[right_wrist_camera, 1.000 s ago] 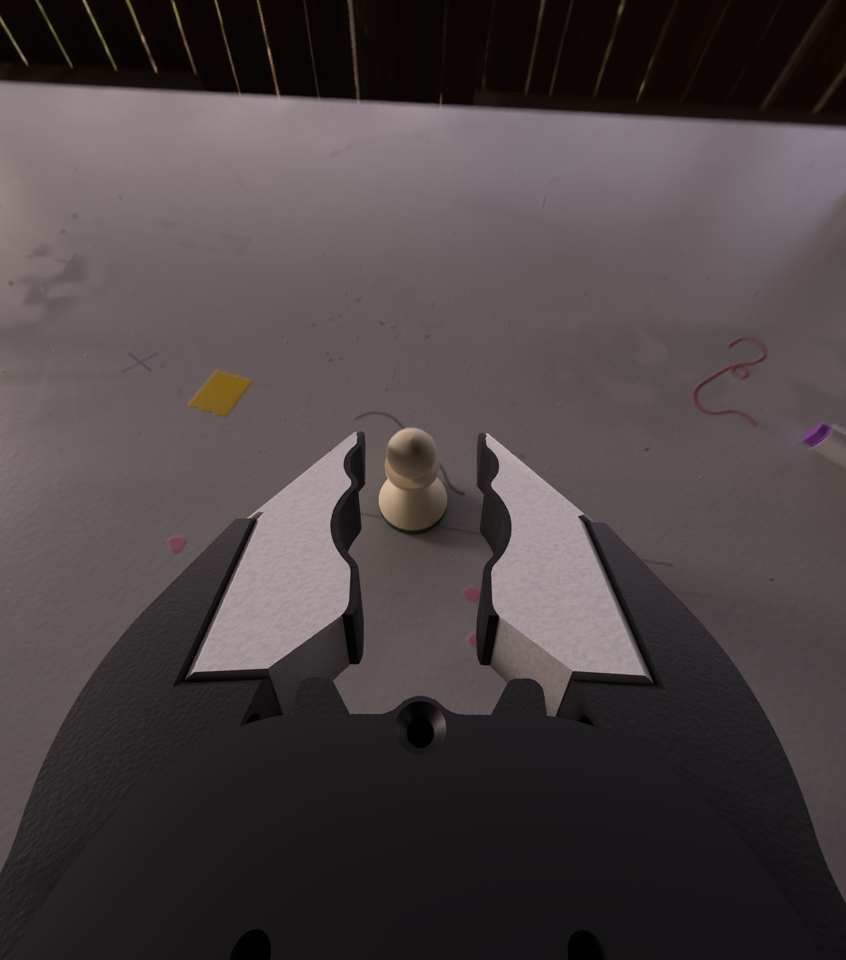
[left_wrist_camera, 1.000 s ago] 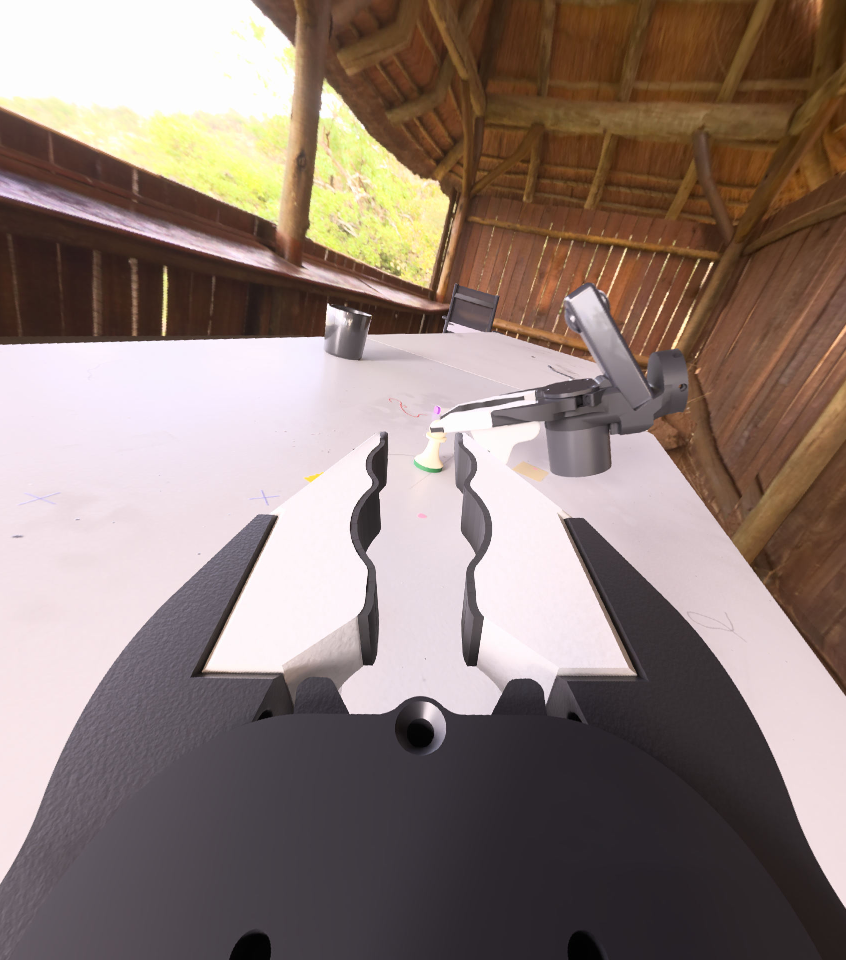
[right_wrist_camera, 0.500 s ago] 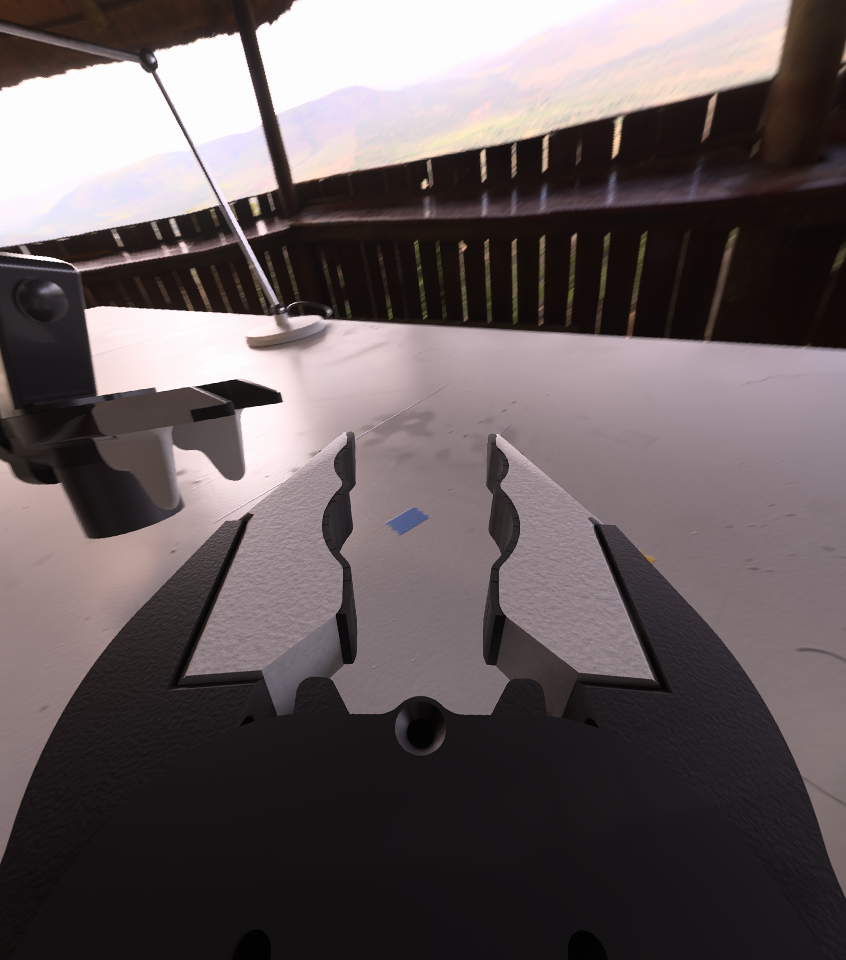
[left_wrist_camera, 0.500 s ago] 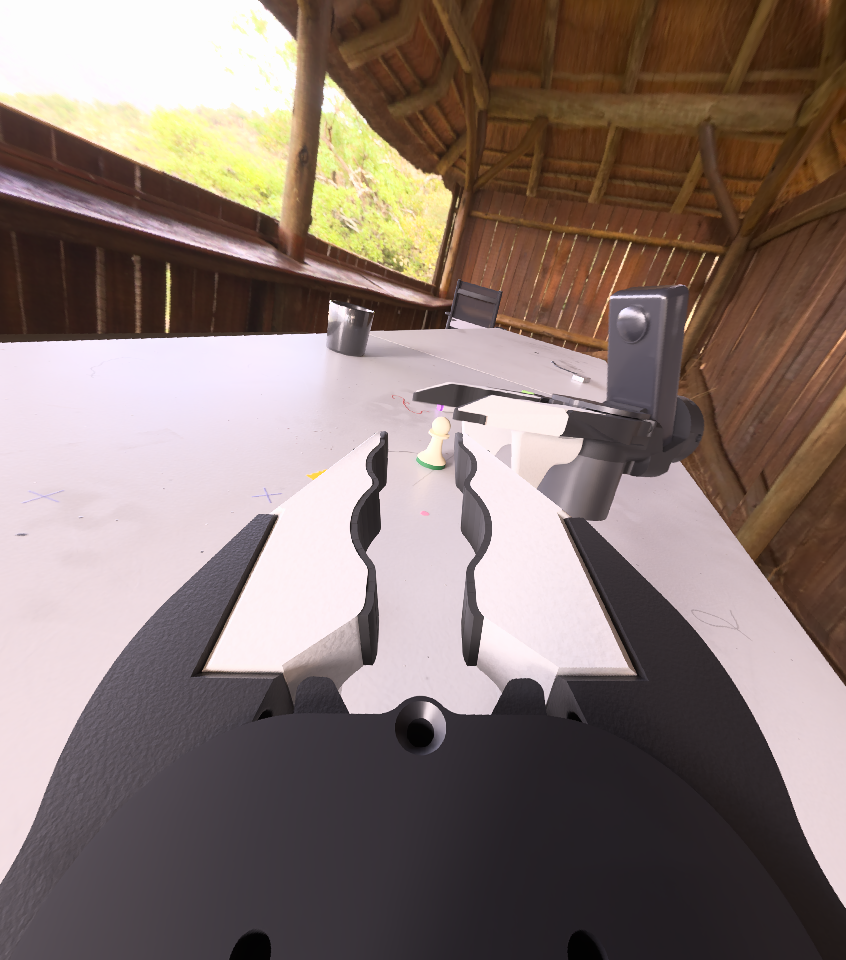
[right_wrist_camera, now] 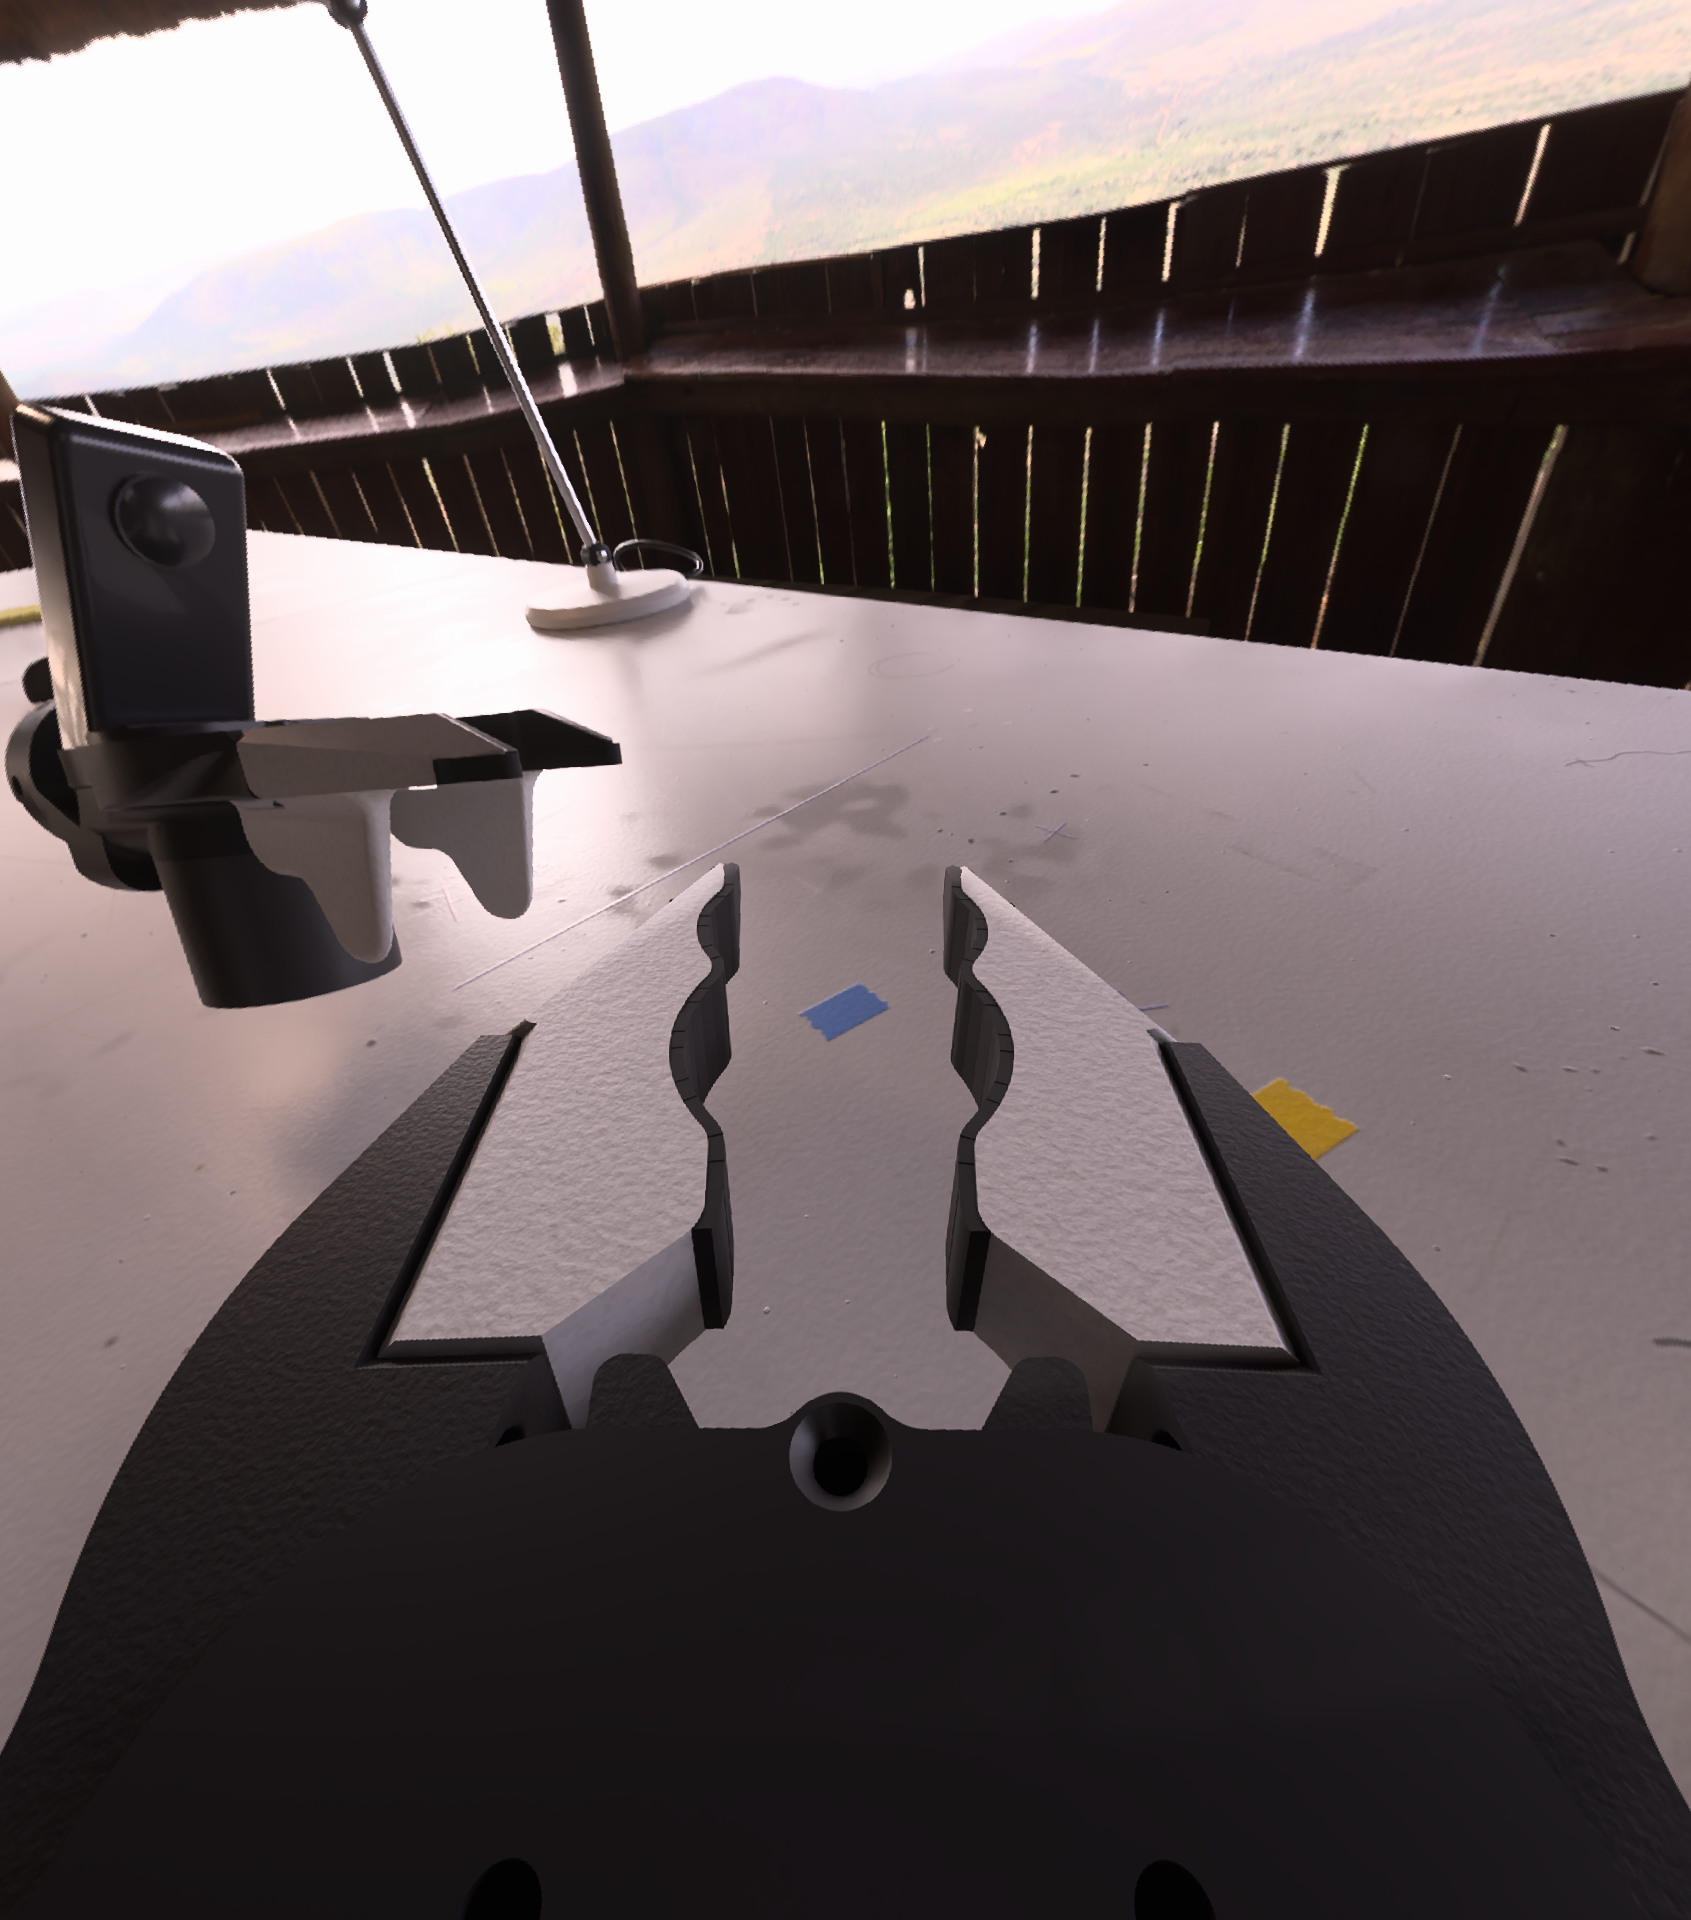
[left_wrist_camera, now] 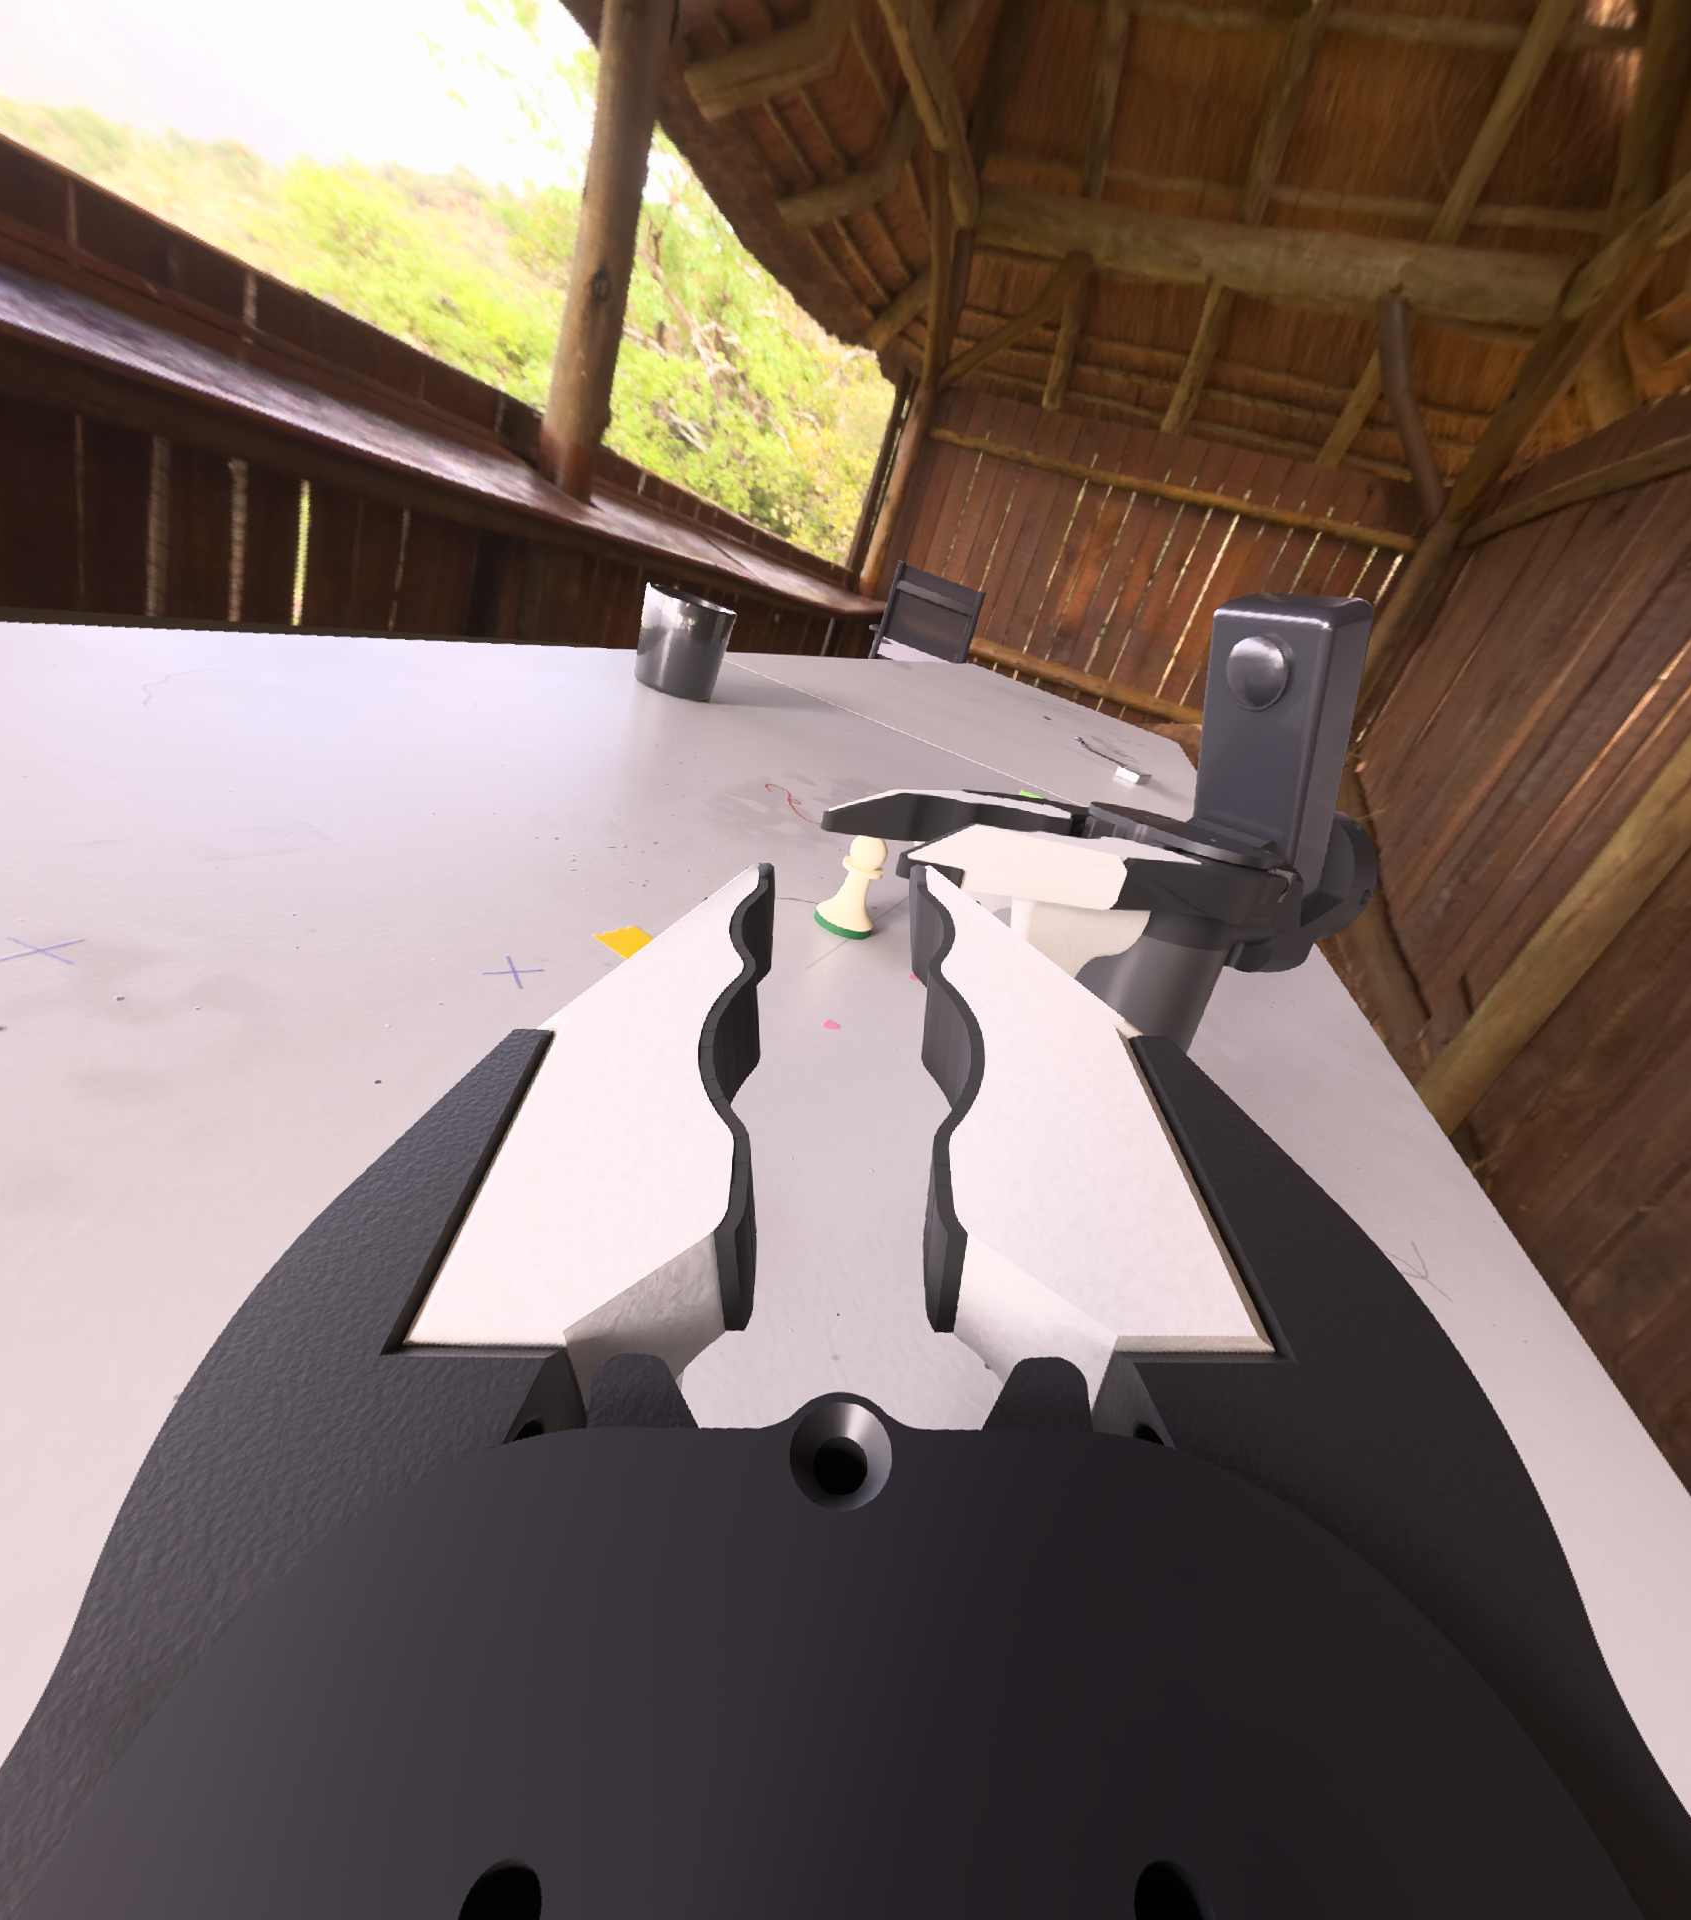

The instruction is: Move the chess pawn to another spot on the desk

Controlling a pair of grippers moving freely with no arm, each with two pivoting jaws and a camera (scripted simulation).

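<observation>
Cream chess pawn (left_wrist_camera: pixel 853 896) upright on desk (left_wrist_camera: pixel 249 831); both hand-held grippers, left (left_wrist_camera: pixel 841 902) and right (right_wrist_camera: pixel 841 896), parted, empty; no legible writing.

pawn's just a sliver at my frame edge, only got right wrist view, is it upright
observer: yes, the chess pawn stands upright on its green base on the desk.
operator: is anything holding it
observer: no, the right hand-held gripper is open just beside it, and the pawn is not between its fingers.
operator: what's past the pawn
observer: a metal cup stands farther along the desk.
</observation>
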